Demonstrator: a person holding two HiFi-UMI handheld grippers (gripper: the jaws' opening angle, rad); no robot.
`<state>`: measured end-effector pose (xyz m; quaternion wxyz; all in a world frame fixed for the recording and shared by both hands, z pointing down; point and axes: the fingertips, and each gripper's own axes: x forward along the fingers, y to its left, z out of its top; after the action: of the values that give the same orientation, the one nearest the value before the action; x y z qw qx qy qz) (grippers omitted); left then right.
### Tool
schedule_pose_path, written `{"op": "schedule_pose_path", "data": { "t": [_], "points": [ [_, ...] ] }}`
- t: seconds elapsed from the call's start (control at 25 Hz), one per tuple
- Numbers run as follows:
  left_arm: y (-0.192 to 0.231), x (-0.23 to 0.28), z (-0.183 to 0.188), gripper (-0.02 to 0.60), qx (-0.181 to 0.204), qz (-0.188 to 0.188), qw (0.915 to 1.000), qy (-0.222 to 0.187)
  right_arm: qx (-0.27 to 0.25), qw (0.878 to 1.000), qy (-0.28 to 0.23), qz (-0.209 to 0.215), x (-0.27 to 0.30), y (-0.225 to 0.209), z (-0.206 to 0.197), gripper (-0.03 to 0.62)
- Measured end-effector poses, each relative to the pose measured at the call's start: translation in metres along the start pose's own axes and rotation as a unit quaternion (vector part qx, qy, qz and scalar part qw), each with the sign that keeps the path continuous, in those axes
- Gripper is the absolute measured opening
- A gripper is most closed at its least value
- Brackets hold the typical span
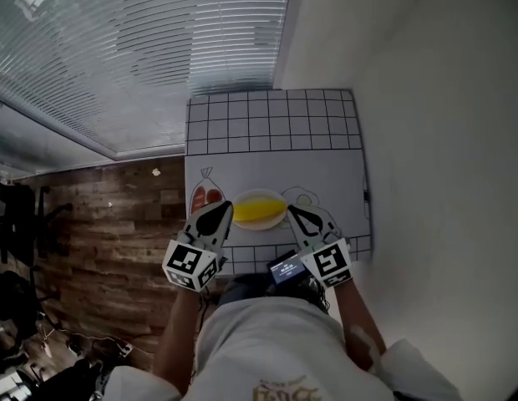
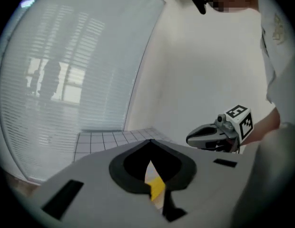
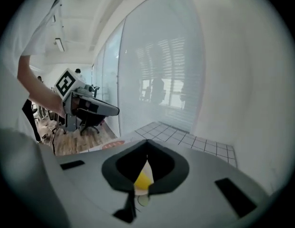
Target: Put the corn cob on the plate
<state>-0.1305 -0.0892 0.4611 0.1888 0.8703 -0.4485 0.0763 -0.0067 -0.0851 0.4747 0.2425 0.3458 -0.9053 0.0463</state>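
1. Corn cob [image 1: 257,210] lies lengthwise on the white plate [image 1: 261,226], on the gridded mat [image 1: 267,124].
2. Left gripper [image 1: 225,208] is just left of the plate, jaws pressed together, nothing in them.
3. Right gripper [image 1: 292,210] is just right of the plate, jaws together too, empty.
4. Both tips angle in toward the cob.
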Motion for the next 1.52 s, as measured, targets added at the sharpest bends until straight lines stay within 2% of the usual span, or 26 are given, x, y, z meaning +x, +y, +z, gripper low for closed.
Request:
{"op": "schedule_pose_path", "data": {
  "t": [0.2,0.44,0.76,1.52],
  "points": [
    [-0.011,-0.018,0.027,0.008,0.061,0.036,0.9961,-0.052,0.015,0.998,-0.054,-0.008,-0.020,-0.002,0.025,0.008],
    [-0.019,-0.035,0.050,0.008,0.062,0.081,0.9907,-0.090,0.038,0.992,-0.114,-0.046,-0.041,-0.015,0.053,0.008],
    [-0.033,-0.043,0.067,0.008,0.074,0.086,0.9866,-0.117,0.045,0.985,-0.147,-0.078,-0.055,-0.027,0.075,0.008],
    [-0.037,-0.037,0.072,0.008,0.090,0.090,0.9843,-0.123,0.055,0.983,-0.155,-0.081,-0.057,-0.035,0.074,0.006]
  ]
}}
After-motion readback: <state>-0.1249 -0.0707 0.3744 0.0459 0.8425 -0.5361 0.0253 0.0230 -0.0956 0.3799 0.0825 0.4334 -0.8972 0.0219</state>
